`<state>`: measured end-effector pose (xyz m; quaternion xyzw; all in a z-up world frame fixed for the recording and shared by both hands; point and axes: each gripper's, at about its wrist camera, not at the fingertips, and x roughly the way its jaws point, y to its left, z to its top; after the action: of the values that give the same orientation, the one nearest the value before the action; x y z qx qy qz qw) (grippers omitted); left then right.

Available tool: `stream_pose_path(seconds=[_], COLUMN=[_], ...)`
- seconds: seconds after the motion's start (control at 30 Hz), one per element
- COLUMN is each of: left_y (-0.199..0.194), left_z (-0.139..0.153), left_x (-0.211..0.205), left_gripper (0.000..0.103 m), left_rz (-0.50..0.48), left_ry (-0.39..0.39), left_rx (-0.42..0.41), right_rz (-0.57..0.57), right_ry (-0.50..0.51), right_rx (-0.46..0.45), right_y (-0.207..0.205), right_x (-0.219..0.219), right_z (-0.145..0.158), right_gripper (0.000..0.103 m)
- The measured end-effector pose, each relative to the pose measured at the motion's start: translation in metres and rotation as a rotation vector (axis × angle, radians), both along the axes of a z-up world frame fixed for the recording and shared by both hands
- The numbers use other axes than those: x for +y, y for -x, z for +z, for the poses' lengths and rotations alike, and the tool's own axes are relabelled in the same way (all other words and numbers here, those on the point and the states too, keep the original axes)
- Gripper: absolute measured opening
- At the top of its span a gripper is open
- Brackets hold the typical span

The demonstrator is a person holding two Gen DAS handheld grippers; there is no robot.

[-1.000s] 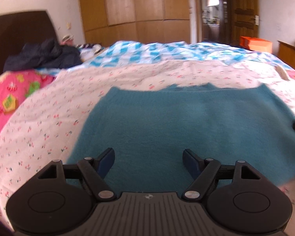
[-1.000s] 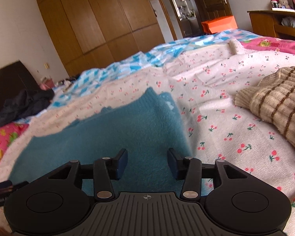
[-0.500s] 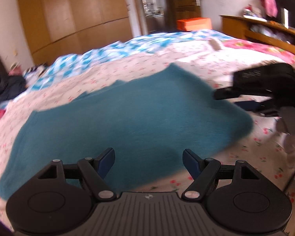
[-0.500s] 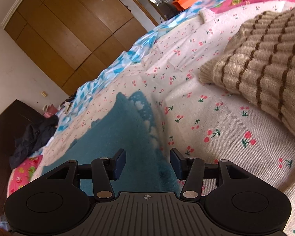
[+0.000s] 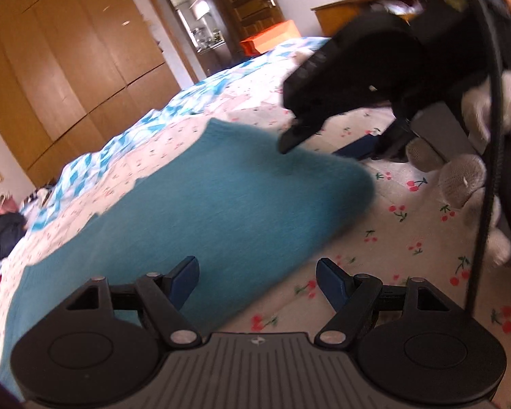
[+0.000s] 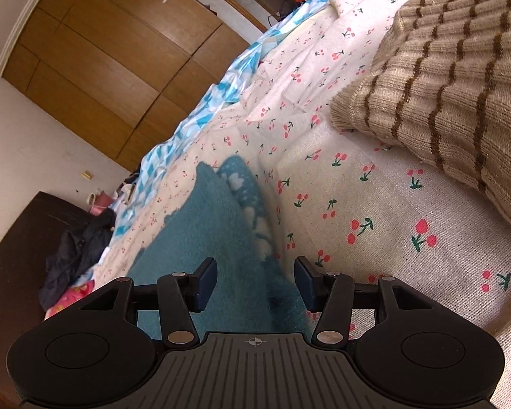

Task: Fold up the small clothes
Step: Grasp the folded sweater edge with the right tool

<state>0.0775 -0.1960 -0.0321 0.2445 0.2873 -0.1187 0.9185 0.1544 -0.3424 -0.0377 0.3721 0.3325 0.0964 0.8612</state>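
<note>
A teal knitted garment [image 5: 228,201] lies spread flat on the cherry-print bed sheet [image 5: 402,238]. My left gripper [image 5: 259,279] stands open low over the garment's near edge, close to its right corner, with the left finger over the cloth and the right one over bare sheet. My right gripper [image 6: 255,283] is open astride the garment's right edge [image 6: 242,225]; the cloth lies between the pads without being pinched. In the left wrist view the right gripper [image 5: 323,146] shows as a black body tilted down over that same corner.
A beige sweater with brown stripes [image 6: 443,85] lies on the bed to the right. Dark clothes [image 6: 78,255] are heaped by the headboard at far left. A blue checked quilt [image 6: 194,126], wooden wardrobes [image 5: 68,68] and an orange box [image 5: 269,35] lie beyond. A gloved hand [image 5: 460,184] holds the right gripper.
My left gripper slid right along the garment's near edge to its right corner and rolled. The right gripper rolled too, sank toward the right edge, and now fills the left view's upper right.
</note>
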Motion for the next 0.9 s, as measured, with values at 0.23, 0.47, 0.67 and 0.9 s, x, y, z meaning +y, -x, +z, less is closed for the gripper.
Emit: stream_pose_path(seconds=[0.23, 0.47, 0.67, 0.9], left_y=[-0.018, -0.024, -0.016, -0.014], left_z=[-0.008, 0.008, 0.028, 0.028], left_x=[-0.021, -0.012, 0.007, 0.014], left_gripper=[0.084, 0.069, 0.056, 0.053], left_rz=[0.014, 0.026, 0.047, 0.030], left_ry=[-0.040, 0.028, 0.127, 0.160], left_rx=[-0.075, -0.073, -0.072, -0.058], right_rz=[0.013, 0.049, 0.092, 0.159], right_ry=[-0.048, -0.066, -0.167, -0.179], right_rx=[0.009, 0.007, 0.023, 0.091], right_y=[-0.004, -0.006, -0.018, -0.057], right_x=[-0.007, -0.007, -0.004, 0.018], right_z=[-0.005, -0.006, -0.008, -0.017], right_gripper=[0.050, 0.055, 0.068, 0.071])
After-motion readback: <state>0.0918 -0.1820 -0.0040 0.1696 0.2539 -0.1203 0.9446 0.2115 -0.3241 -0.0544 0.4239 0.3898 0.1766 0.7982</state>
